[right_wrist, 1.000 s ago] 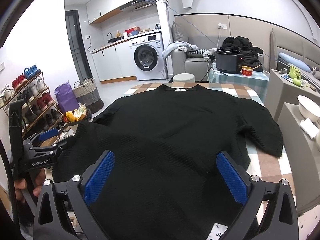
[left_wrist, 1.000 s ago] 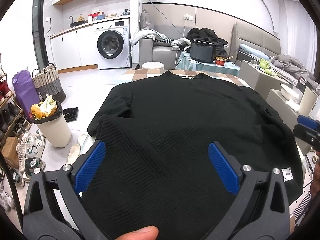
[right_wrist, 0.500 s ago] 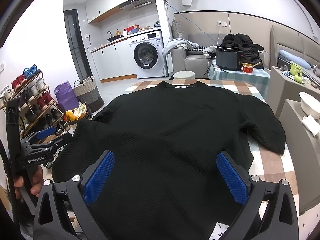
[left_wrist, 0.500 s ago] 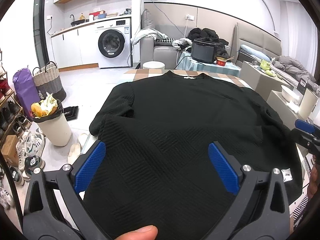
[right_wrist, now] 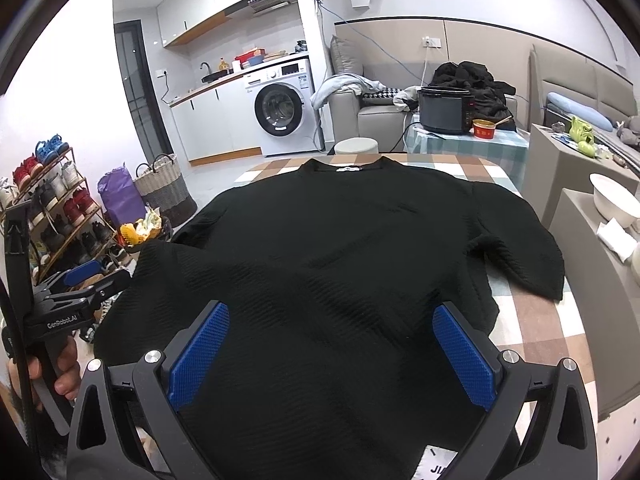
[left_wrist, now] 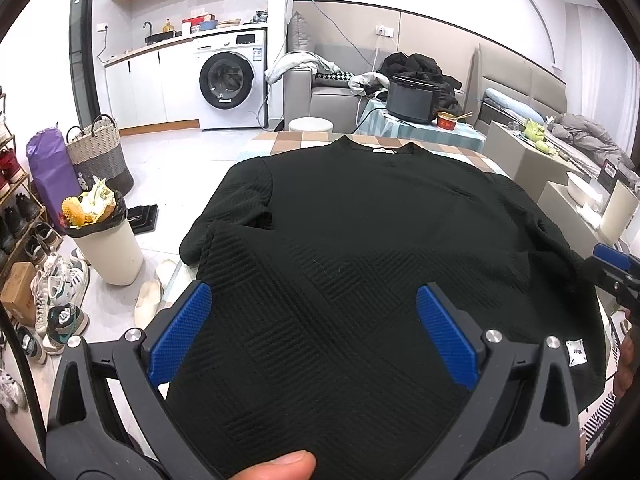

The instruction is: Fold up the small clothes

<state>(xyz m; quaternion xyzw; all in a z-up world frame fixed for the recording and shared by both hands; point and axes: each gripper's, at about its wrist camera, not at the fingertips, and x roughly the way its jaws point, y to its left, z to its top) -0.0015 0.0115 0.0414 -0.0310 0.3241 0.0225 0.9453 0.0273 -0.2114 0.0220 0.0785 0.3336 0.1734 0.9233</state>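
Observation:
A black textured sweater (left_wrist: 360, 220) lies spread flat on a checked table (left_wrist: 288, 138), collar at the far end; it also fills the right wrist view (right_wrist: 340, 248). My left gripper (left_wrist: 314, 328) is open, its blue pads wide apart over the near left part of the sweater. My right gripper (right_wrist: 330, 354) is open over the near right part. Each gripper shows at the edge of the other's view: the right one (left_wrist: 616, 272) and the left one (right_wrist: 80, 284). Neither holds cloth.
A full waste bin (left_wrist: 104, 236) and several shoes (left_wrist: 60, 292) stand on the floor left of the table. A white cabinet with a bowl (right_wrist: 616, 200) is close on the right. A small table with a cooker (left_wrist: 412, 100) stands behind.
Both grippers have drifted slightly; the right gripper sits a little lower at the left view's edge. The sweater lies as before.

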